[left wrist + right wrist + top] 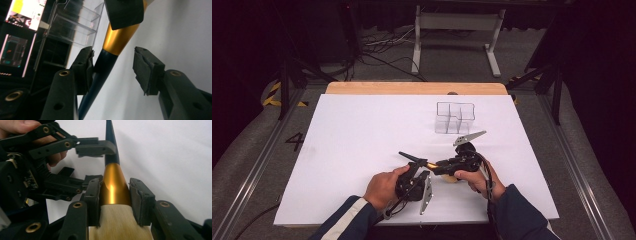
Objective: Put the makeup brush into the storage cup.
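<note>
So the brush (pixel 113 187) is the whole show here. It's a makeup-type brush with a gold ferrule, pale bristles and a dark tapered handle, held up off the white surface (pixel 362 135) near the person's edge, between the two hands. The right claw (pixel 113 202) is pinching it right on the ferrule, just above where the bristles start, pads pressed on both sides. Looks like a solid hold.

The left claw (pixel 113 71) is coming in on the handle. One pad touches the dark stem just below the gold part, the other pad stands clear with daylight between it and the handle, so it's spread around the handle and not gripping yet.

My read is that this is a hand-over, right claw to left, caught halfway. Next the left claw needs to squeeze fully onto that thin handle, and only then should the right one let go. The handle is slim, slick-looking and tapered, so a sloppy pinch could let it pivot or slide out.

Farther back on the surface there's a clear organizer (pixel 455 118) with a few compartments, well apart from the hands. As far as I can tell it's empty, though see-through walls make that hard to call. Probably where the brush is headed, handle down or bristles down, can't say.
</note>
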`<state>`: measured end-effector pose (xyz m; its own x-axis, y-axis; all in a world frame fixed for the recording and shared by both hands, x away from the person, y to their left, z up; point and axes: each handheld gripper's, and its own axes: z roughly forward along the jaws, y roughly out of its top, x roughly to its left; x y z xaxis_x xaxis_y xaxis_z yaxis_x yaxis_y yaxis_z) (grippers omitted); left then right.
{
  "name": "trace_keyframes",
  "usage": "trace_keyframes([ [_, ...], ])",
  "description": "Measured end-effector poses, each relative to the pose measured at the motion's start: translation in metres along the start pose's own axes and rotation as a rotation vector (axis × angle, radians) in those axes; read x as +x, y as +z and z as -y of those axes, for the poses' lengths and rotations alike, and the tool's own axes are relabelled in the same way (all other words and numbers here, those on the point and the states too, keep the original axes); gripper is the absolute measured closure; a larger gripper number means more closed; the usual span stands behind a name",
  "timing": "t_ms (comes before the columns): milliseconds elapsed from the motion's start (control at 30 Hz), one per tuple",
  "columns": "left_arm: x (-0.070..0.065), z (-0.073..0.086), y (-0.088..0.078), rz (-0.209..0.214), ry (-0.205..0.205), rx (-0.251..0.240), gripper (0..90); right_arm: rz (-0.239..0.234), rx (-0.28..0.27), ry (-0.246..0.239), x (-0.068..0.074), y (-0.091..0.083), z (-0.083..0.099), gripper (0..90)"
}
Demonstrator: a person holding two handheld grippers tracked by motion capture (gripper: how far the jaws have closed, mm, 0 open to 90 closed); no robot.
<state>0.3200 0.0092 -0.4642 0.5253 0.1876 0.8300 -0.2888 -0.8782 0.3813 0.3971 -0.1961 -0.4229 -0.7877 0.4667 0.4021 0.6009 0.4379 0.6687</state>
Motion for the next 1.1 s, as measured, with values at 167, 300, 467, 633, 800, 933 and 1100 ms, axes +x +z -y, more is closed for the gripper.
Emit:
trace_keyframes([
  [167, -0.006, -0.004, 0.002, -0.019, 0.064, 0.045, 65.5, -0.001, 0.011, -0.012, 0.006, 0.006, 0.0, 62.8],
  [300, -0.011, -0.006, 0.003, -0.036, 0.11, 0.076, 68.2, 0.003, 0.014, -0.008, 0.007, 0.008, 0.001, 62.7],
  [467, -0.01, -0.006, 0.002, -0.03, 0.142, 0.093, 70.1, 0.001, 0.015, -0.013, 0.01, 0.01, 0.0, 62.5],
  [633, -0.008, -0.006, -0.001, -0.011, 0.147, 0.103, 72.0, -0.026, 0.0, -0.016, 0.01, 0.007, 0.0, 54.9],
  [800, 0.001, -0.001, -0.005, -0.004, 0.097, 0.093, 72.0, 0.011, -0.078, -0.003, 0.008, -0.012, -0.004, 40.9],
  [933, 0.009, 0.004, -0.008, 0.014, 0.046, 0.088, 72.1, 0.08, -0.181, -0.046, 0.01, -0.037, -0.009, 37.9],
  [1100, 0.023, 0.015, -0.011, 0.048, -0.098, 0.048, 72.0, 0.219, -0.258, -0.143, 0.014, -0.058, -0.009, 36.4],
])
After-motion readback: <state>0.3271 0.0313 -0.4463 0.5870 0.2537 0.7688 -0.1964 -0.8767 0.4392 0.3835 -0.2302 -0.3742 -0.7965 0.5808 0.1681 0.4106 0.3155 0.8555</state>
